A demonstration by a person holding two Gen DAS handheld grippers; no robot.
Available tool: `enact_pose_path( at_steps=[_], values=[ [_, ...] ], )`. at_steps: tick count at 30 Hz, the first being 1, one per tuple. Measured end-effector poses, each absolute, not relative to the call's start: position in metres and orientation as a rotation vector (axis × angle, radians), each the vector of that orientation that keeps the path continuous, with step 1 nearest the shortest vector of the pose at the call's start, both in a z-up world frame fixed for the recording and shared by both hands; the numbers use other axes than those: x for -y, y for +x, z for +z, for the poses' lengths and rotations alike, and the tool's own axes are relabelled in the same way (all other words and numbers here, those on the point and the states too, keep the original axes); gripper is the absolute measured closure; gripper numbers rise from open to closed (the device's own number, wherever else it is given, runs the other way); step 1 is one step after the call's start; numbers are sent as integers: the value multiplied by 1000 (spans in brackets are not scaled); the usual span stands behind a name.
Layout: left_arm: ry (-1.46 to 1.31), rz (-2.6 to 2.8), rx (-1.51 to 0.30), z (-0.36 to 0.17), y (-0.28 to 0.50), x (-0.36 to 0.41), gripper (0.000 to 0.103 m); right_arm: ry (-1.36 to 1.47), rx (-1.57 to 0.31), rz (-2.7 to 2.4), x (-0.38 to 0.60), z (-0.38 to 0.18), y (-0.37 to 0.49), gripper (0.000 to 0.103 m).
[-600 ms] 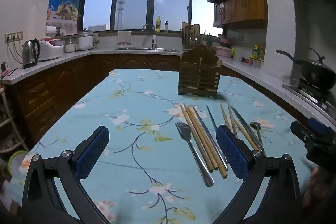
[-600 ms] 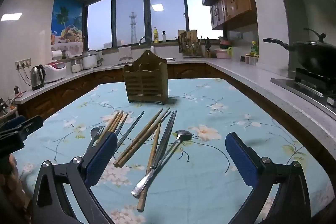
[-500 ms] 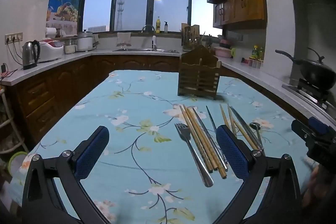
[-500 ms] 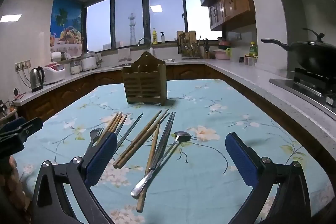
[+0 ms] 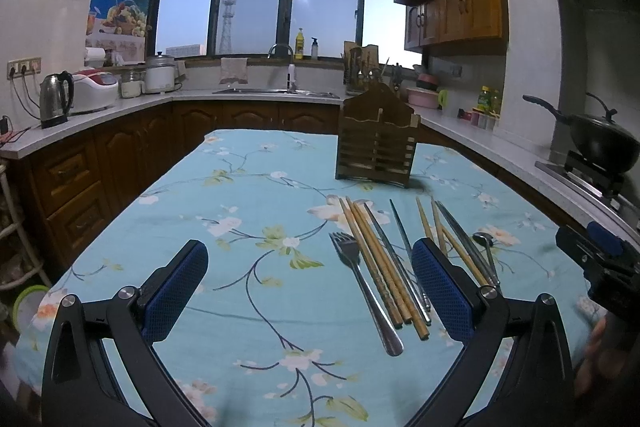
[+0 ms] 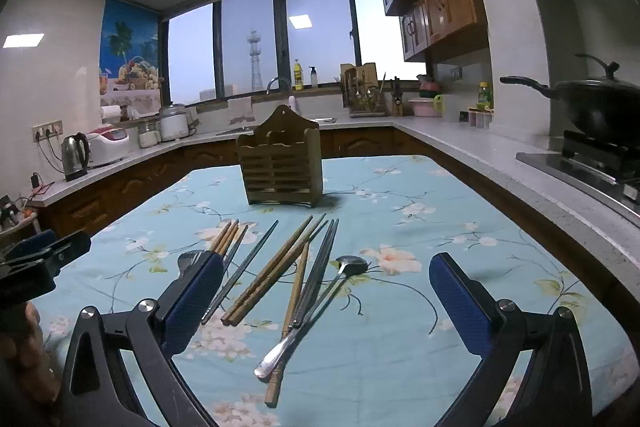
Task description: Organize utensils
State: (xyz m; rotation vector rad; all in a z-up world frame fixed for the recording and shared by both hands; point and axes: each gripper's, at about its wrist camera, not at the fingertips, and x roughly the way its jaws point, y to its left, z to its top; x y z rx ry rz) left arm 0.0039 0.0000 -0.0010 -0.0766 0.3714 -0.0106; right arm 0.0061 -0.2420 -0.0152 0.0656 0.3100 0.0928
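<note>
Floral tablecloth point(image 5: 248, 195): scattered utensils point(image 6: 296, 267).

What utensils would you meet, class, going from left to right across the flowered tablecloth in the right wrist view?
Silver metal fork → thin grey metal chopstick → pair of brown wooden chopsticks → silver metal spoon. The bundles that overlap are left out.

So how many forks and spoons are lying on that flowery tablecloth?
2: one fork at the left edge of the pile of chopsticks, and one spoon at its right edge. More could hide behind the gripper fingers.
</note>
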Motion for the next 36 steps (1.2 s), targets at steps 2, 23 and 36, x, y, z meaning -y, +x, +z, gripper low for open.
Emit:
enact_pose_path(
  at_steps=[2, 23, 36],
  values=[
    [-76, -9, -371, -1, 5, 1, 0, 66, -310, 96, 242, -15, 6, 0],
    [-90, -18, -367, 0, 3, -1, 0, 60, -302, 112, 236, -12, 7, 0],
    [-90, -26, -364, 1, 3, 2, 0, 66, -299, 116, 236, -10, 7, 0]
  ],
)
